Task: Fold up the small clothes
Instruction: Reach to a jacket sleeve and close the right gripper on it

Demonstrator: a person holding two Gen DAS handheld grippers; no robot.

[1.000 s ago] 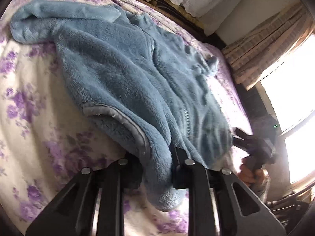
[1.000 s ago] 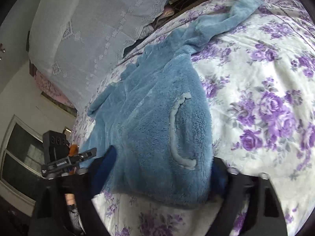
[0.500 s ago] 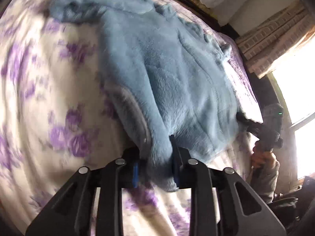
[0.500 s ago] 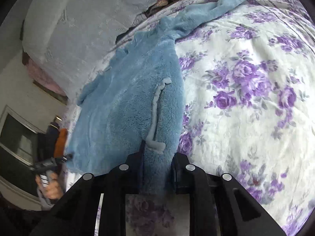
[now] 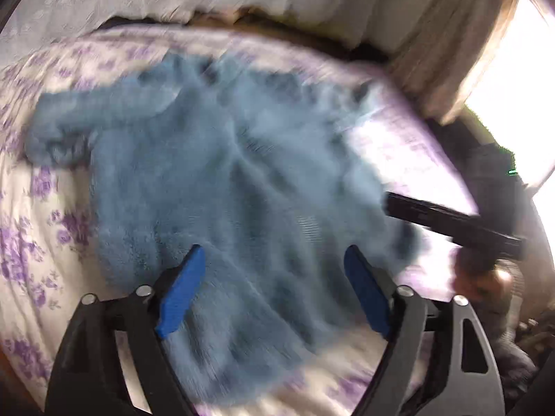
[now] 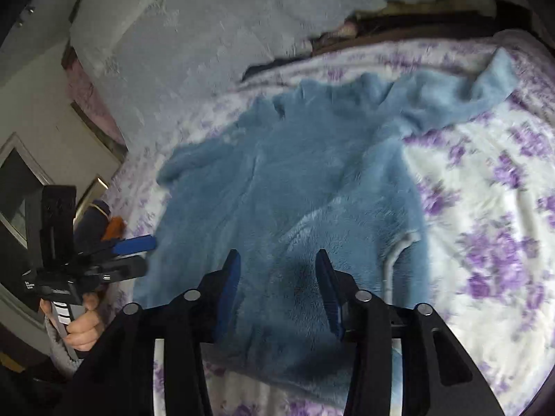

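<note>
blue fleece jacket (image 5: pixel 222 187) lies spread flat on the bed (image 6: pixel 485 208) — both tools (image 5: pixel 274 287) (image 6: pixel 277 287) opening, empty — folding not yet begun.

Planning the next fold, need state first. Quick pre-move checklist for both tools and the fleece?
1. Left tool free of fabric: ok. Jaws are opening, nothing pinched between the pads.
2. Right tool free of fabric: ok. Jaws are opening, pads stand apart above the fleece.
3. Fleece lying on the bed: ok, spread across the floral sheet.
4. Far sleeve laid out: ok, it stretches away from the body, not yet folded in.
5. Near hem flat: cannot tell, the tools hide part of it and the left view is blurred.
6. Tools apart from each other: ok, one at each side of the hem.
</note>
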